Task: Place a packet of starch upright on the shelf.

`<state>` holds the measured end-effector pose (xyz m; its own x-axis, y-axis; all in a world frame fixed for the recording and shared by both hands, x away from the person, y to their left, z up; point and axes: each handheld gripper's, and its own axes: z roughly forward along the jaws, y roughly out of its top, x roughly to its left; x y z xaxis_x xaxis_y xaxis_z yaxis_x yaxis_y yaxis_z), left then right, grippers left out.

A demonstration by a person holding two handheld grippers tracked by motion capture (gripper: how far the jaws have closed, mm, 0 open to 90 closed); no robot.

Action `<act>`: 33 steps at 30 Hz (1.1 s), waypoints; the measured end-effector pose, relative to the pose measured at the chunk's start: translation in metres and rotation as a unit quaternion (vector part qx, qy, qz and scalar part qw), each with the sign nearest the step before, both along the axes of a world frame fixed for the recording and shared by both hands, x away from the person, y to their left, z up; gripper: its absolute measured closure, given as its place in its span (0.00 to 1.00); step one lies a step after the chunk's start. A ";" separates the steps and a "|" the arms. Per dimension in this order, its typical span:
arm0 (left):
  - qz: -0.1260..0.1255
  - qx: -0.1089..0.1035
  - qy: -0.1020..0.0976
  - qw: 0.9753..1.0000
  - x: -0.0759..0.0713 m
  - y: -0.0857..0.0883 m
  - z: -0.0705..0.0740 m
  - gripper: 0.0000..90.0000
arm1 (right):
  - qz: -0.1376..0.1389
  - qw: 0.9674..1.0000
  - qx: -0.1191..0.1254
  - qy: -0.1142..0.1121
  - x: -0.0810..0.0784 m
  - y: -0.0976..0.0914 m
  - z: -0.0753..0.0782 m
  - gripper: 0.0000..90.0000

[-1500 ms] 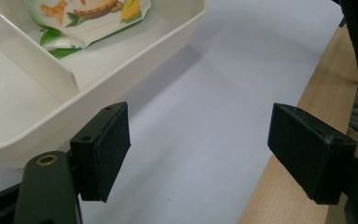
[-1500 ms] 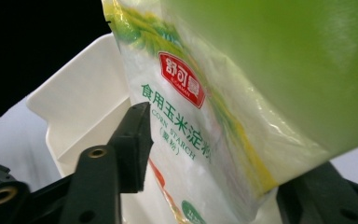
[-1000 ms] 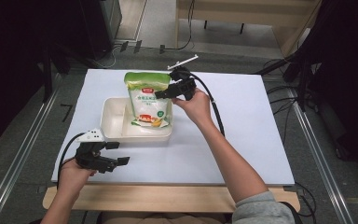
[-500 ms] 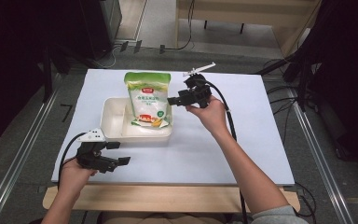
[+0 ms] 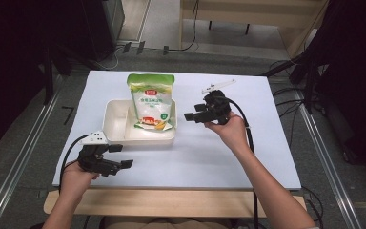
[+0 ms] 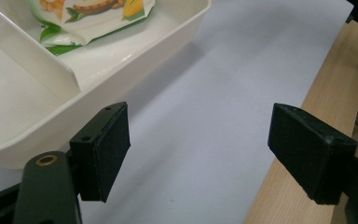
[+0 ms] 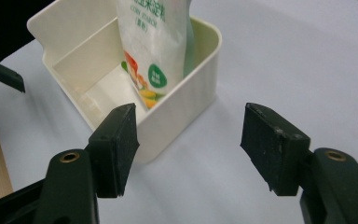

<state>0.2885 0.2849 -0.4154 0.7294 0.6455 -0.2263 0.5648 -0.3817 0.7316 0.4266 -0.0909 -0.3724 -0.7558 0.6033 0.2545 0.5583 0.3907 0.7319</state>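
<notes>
Starch bag [image 5: 151,101] stands in the tray's [image 5: 116,135] right compartment; its base is hidden behind the tray wall. Your right gripper [image 5: 196,114] sits just right of the tray, jaws wide apart, empty, pointing at it. Your left gripper [image 5: 120,156] rests near the tray's front-left corner, jaws apart, holding nothing.
</notes>
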 end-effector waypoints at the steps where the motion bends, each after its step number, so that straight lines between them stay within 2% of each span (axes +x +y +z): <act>1: 0.000 0.000 0.001 1.000 0.000 0.000 0.000 0.24 | -0.001 1.000 0.002 0.002 -0.003 -0.003 -0.002 0.41; 4: 0.002 -0.005 0.000 1.000 0.000 0.000 0.000 0.24 | 0.000 1.000 0.002 0.004 -0.011 -0.010 -0.008 0.41; 7: 0.000 0.001 0.001 1.000 0.000 0.000 0.000 0.24 | 0.000 1.000 0.003 0.004 -0.021 -0.018 -0.016 0.41; 9: -0.001 0.001 0.000 1.000 0.000 0.000 0.000 0.24 | 0.003 1.000 -0.002 -0.011 -0.027 -0.021 -0.021 0.40; 10: -0.001 0.001 0.000 1.000 0.000 0.000 0.000 0.24 | 0.003 1.000 -0.002 -0.011 -0.027 -0.021 -0.021 0.40; 11: 0.001 -0.005 0.001 1.000 0.001 0.000 0.000 0.24 | 0.008 1.000 -0.011 -0.020 -0.033 -0.022 -0.026 0.42; 13: 0.001 -0.003 -0.001 1.000 0.001 0.001 0.000 0.24 | 0.008 1.000 -0.013 -0.014 -0.034 -0.022 -0.028 0.42; 14: 0.003 -0.007 -0.001 1.000 0.001 0.001 0.001 0.24 | 0.011 1.000 -0.004 -0.011 -0.037 -0.024 -0.036 0.40; 15: 0.003 -0.007 -0.001 1.000 0.001 0.001 0.001 0.24 | 0.011 1.000 -0.004 -0.011 -0.037 -0.024 -0.036 0.40; 16: 0.003 -0.010 0.001 1.000 0.002 0.002 0.001 0.24 | 0.012 1.000 0.012 -0.008 -0.042 -0.024 -0.045 0.35; 18: 0.001 -0.008 0.000 1.000 0.002 0.003 0.001 0.24 | 0.015 1.000 0.010 -0.014 -0.045 -0.023 -0.049 0.32; 19: 0.002 -0.009 0.001 1.000 0.002 0.002 0.001 0.24 | 0.027 0.999 -0.025 -0.030 -0.048 -0.020 -0.054 0.32; 20: 0.001 -0.008 0.001 1.000 0.002 0.002 0.001 0.24 | 0.031 0.998 -0.038 -0.037 -0.049 -0.018 -0.056 0.31; 22: 0.000 -0.008 0.001 1.000 0.002 0.001 0.001 0.24 | 0.032 0.998 -0.043 -0.035 -0.050 -0.017 -0.057 0.30; 23: -0.004 -0.007 0.002 1.000 0.002 0.001 0.001 0.24 | 0.028 0.999 -0.037 -0.022 -0.049 -0.016 -0.059 0.30; 28: 0.000 -0.006 0.003 1.000 0.002 0.001 0.001 0.24 | 0.024 0.999 -0.017 -0.012 -0.046 -0.018 -0.061 0.28; 33: -0.002 -0.004 0.003 1.000 0.002 0.000 0.001 0.24 | 0.017 1.000 -0.025 -0.003 -0.044 -0.018 -0.066 0.28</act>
